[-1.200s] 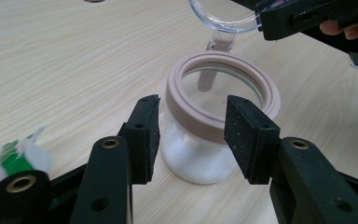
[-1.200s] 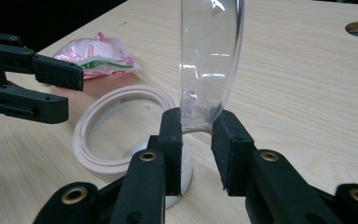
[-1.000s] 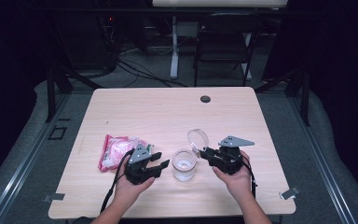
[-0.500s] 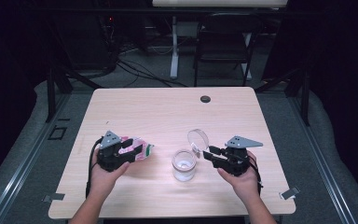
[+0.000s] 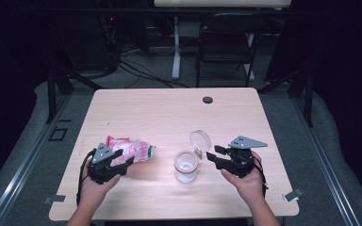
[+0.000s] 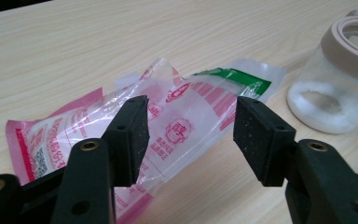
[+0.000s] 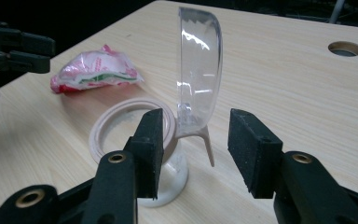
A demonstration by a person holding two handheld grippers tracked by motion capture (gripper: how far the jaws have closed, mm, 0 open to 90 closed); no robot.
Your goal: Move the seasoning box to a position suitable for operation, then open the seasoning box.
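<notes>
Pale wooden table (image 5: 169,113) stands in a dark room, with a chair (image 5: 226,42) behind it at 12 o'clock. At 8 o'clock of the table lies a pink plastic bag (image 5: 131,149); the left gripper (image 5: 117,161) has its jaws just opened wide, the bag between them but not pressed. Near the middle, toward 5 o'clock, stands a clear jar (image 5: 186,166) with its hinged lid (image 5: 200,140) upright. At the jar's 3 o'clock the right gripper (image 5: 212,157) has just opened wide beside the lid's hinge, holding nothing.

Bare table (image 5: 169,113) beyond; jar (image 5: 186,166) and bag (image 5: 129,148) stand between the grippers.
</notes>
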